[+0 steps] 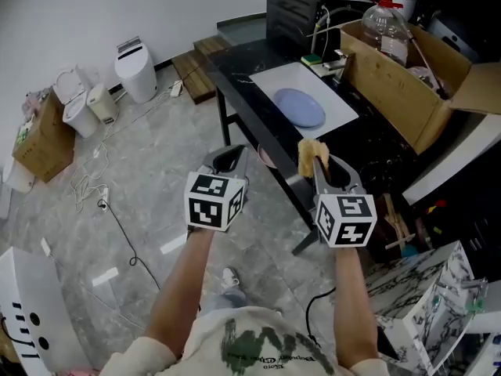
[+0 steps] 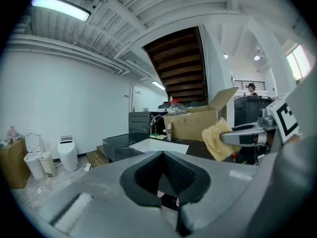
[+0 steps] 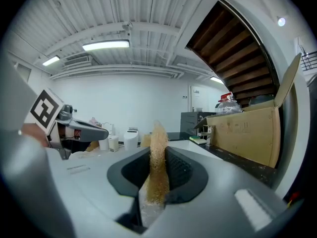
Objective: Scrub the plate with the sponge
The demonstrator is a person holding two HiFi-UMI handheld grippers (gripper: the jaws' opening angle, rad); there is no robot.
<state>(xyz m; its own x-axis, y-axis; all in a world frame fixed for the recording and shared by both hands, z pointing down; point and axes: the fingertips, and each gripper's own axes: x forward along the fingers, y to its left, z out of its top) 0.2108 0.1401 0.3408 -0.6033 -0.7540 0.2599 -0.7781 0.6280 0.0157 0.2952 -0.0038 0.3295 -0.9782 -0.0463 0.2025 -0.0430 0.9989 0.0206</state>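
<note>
- Right gripper [image 1: 321,167]: jaws pinched on a ragged yellow sponge [image 1: 308,153]. In the right gripper view the sponge [image 3: 158,157] stands on edge between the black pads and sticks up past the tips.
- Left gripper [image 1: 229,160]: jaws pressed together with nothing between them. Its own view shows the black pad recess [image 2: 166,180] with only a thin seam below.
- Both grippers are held in the air, side by side over the grey stone floor [image 1: 141,210], at the near edge of the black table [image 1: 235,57]. Neither touches the table.
- The left gripper view shows the right gripper [image 2: 247,133] just to its right, with the sponge [image 2: 216,139] at the tip.
- Round pale blue plate [image 1: 300,106]: lies flat on a white rectangular mat [image 1: 270,81] on the table, well apart from the sponge and both grippers.
- Open brown cardboard box [image 1: 391,84]: on the table to the right of the mat, with a clear plastic bottle with a red cap [image 1: 385,26] standing in it.
- Black box-shaped appliance [image 1: 301,10]: at the far end of the table.
- White lidded bin [image 1: 137,70]: on the floor by the wall, far left.
</note>
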